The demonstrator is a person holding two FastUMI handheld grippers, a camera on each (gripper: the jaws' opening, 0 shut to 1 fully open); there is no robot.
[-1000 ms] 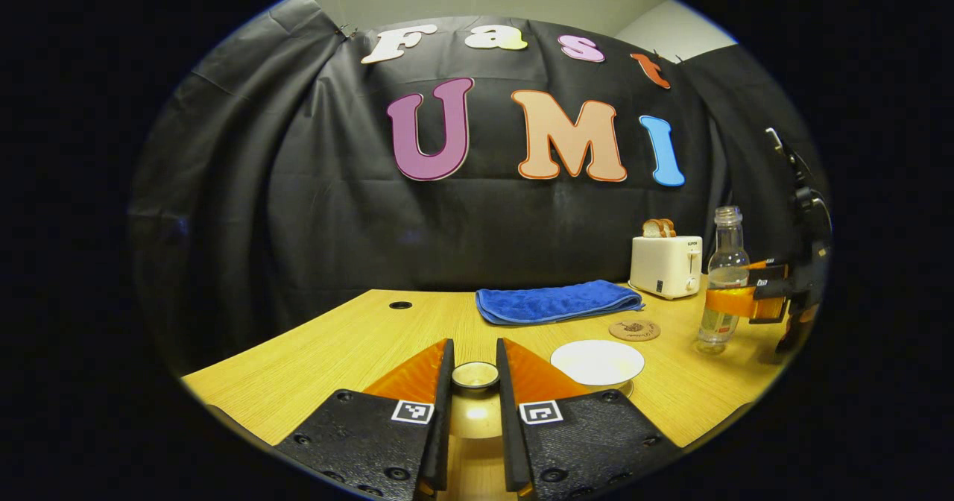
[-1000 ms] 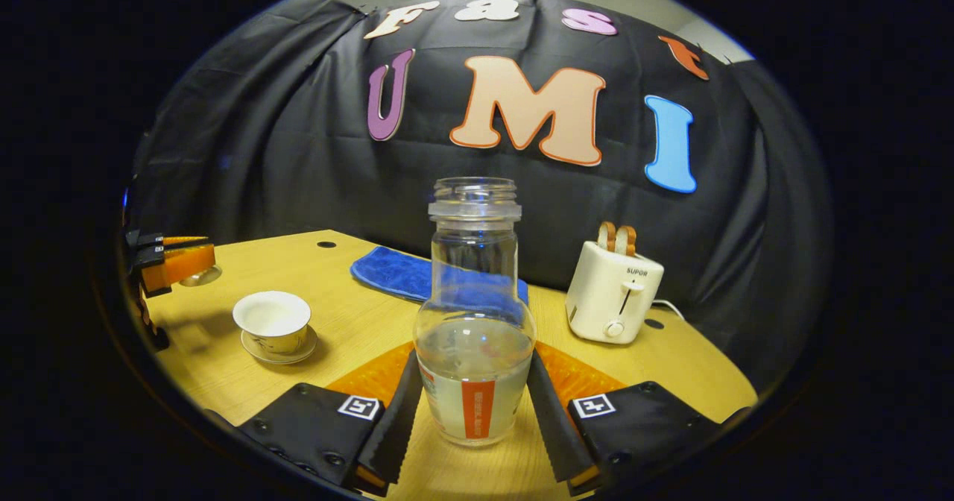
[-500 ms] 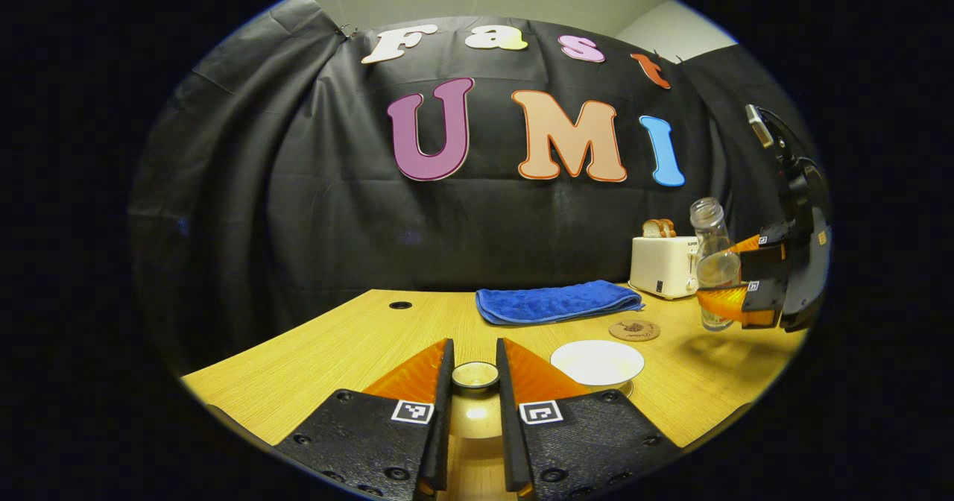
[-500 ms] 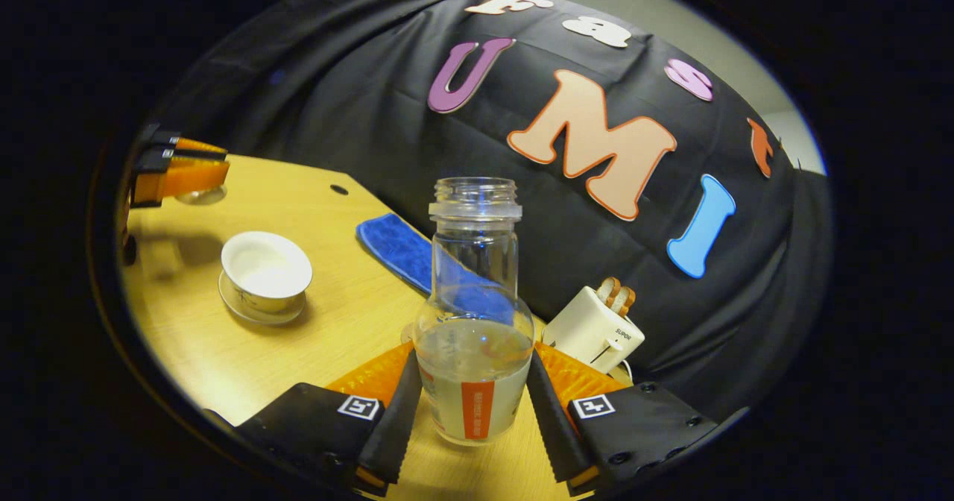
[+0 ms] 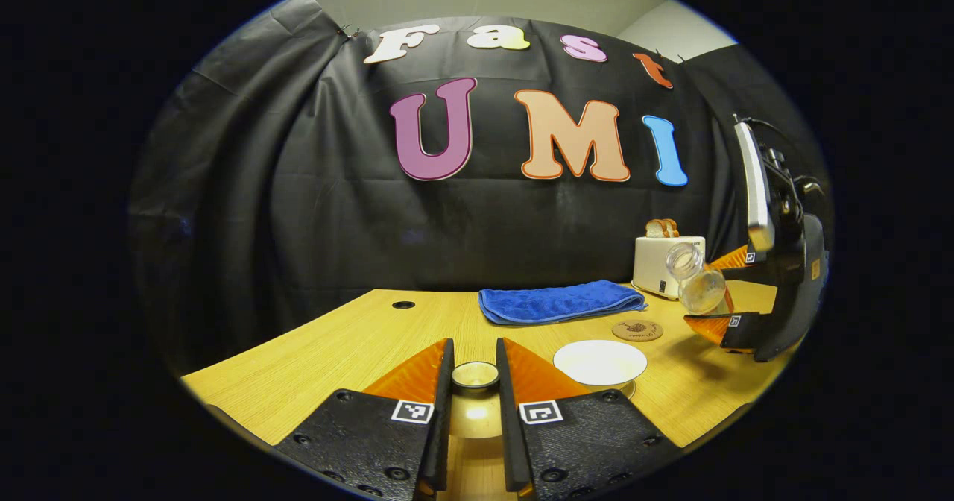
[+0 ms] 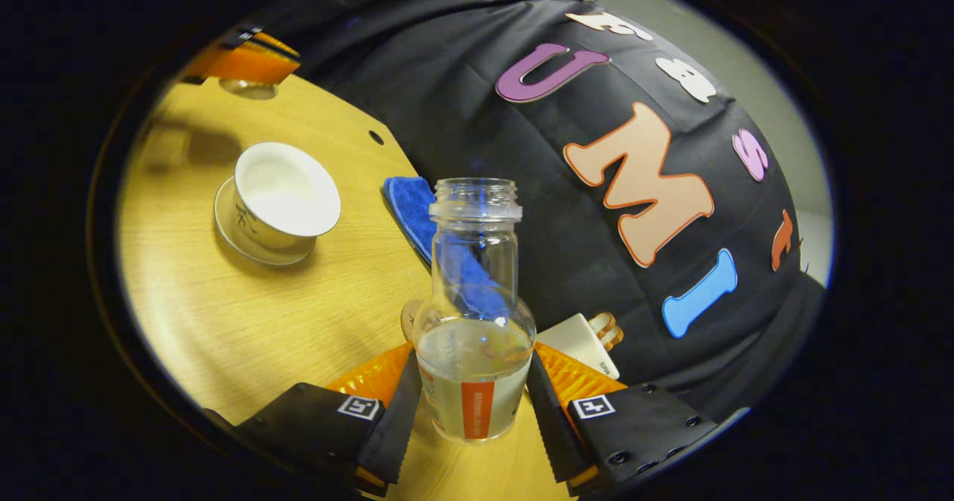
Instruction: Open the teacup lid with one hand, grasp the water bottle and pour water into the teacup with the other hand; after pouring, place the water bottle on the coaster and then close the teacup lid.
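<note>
Your right gripper (image 6: 471,404) is clamped on the lower body of the water bottle (image 6: 474,314), both fingers pressing the glass either side of the label. The bottle is uncapped, roughly a third full, lifted off the table (image 6: 246,314) and tilted toward the teacup; in the left gripper view the bottle (image 5: 697,281) leans with its mouth pointing left, the right gripper (image 5: 734,292) behind it.

Your left gripper (image 5: 475,382) is narrow, its fingers closed on the small knob of the teacup lid (image 5: 475,376), holding it off to the side, low over the table.

The teacup (image 6: 283,195) sits open on its saucer (image 6: 257,244), well apart from the bottle mouth. The cup looks empty, though I can't tell for sure. The coaster (image 5: 637,330) lies between the teacup and the toaster (image 5: 663,262), with the blue towel (image 5: 559,301) behind it.

Step in hand, by my read: lid off, bottle grasped, pour approach under way; no water leaving the bottle.

Next move: carry the mouth over the cup rim before tipping further. The mouth is wide, so tilt slowly or it will slosh past the small cup. Hold the lid aside, clear of the pour path.
</note>
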